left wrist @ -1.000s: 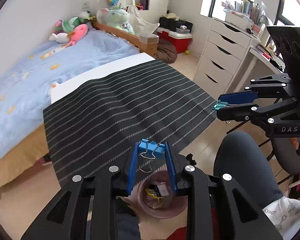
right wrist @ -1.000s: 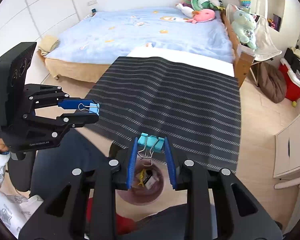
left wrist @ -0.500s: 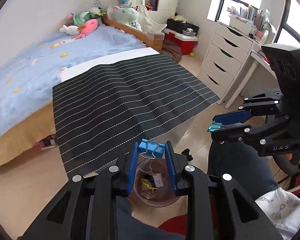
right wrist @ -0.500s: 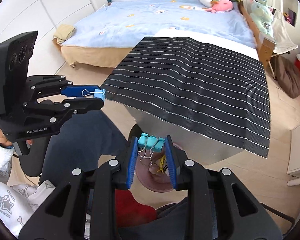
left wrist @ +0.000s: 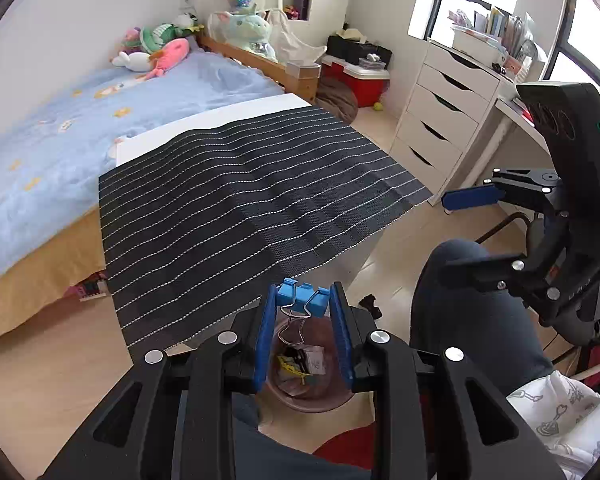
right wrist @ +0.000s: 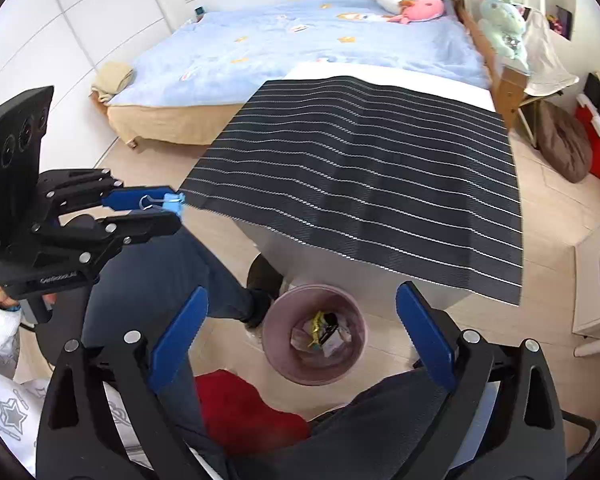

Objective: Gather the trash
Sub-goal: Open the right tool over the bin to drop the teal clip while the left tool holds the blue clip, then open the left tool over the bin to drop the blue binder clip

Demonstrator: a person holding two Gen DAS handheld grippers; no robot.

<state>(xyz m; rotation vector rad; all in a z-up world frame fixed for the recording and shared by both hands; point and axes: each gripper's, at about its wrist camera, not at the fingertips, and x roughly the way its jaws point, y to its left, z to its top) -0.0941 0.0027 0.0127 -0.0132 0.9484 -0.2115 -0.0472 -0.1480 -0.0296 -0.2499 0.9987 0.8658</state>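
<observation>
My left gripper (left wrist: 301, 304) is shut on a blue binder clip (left wrist: 300, 298), whose wire handles hang down over a pink trash bin (left wrist: 328, 398) on the floor. The bin holds scraps of paper and small dark and yellow bits. In the right wrist view my right gripper (right wrist: 300, 320) hangs above the same bin (right wrist: 284, 312); its jaws are opening wide with nothing between them. The left gripper (right wrist: 172, 210) with its clip (right wrist: 174, 200) shows at the left there. The right gripper (left wrist: 456, 236) shows at the right of the left wrist view.
A white table under a black striped mat (right wrist: 360, 184) stands just beyond the bin. A person's legs in dark trousers (left wrist: 468, 320) flank the bin, with something red (right wrist: 244, 408) on the floor. A bed (right wrist: 300, 48) lies behind; white drawers (left wrist: 440, 112) stand at the right.
The right gripper's jaws have swung wide apart and the teal binder clip they held is gone from between them. The left gripper still grips its blue clip over the bin.
</observation>
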